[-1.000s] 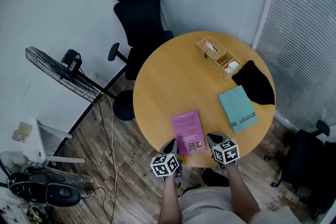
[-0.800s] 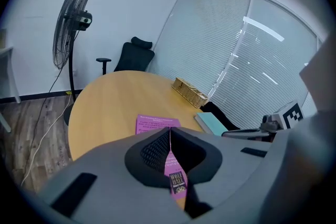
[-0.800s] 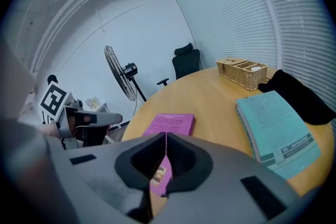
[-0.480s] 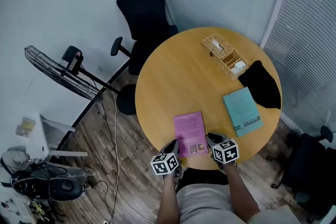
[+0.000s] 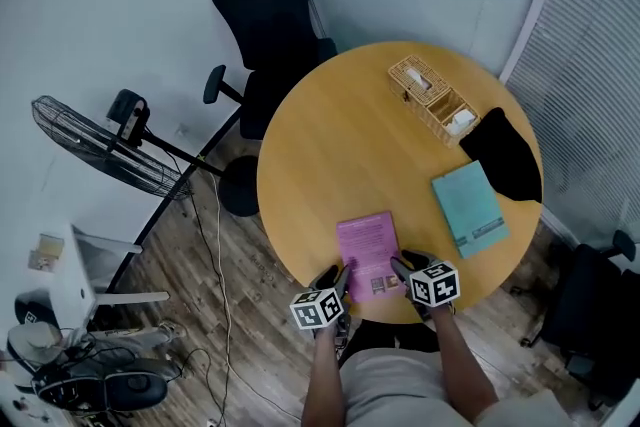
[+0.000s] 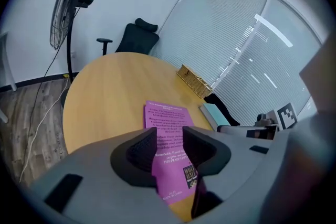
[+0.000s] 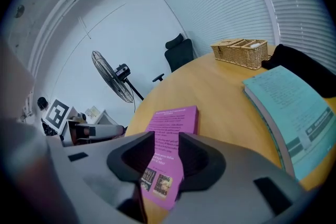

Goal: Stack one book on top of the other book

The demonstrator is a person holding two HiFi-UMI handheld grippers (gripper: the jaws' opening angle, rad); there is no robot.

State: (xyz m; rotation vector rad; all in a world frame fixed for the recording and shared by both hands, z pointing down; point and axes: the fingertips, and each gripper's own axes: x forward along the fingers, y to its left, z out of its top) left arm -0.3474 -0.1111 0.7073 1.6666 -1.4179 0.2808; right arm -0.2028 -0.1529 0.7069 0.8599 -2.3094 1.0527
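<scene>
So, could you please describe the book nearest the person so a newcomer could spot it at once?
Start at the round wooden table. The pink book lies flat at its near edge, by the person. Its colour marks it out: the only other one, the teal book, lies further right beside a black cloth.

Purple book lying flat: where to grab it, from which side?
Probably best to grip the purple book at its near short edge, the one by the table rim closest to the person, coming in low from that side. It lies flat, so only an edge offers purchase, and that end sits close to the rim.
</scene>
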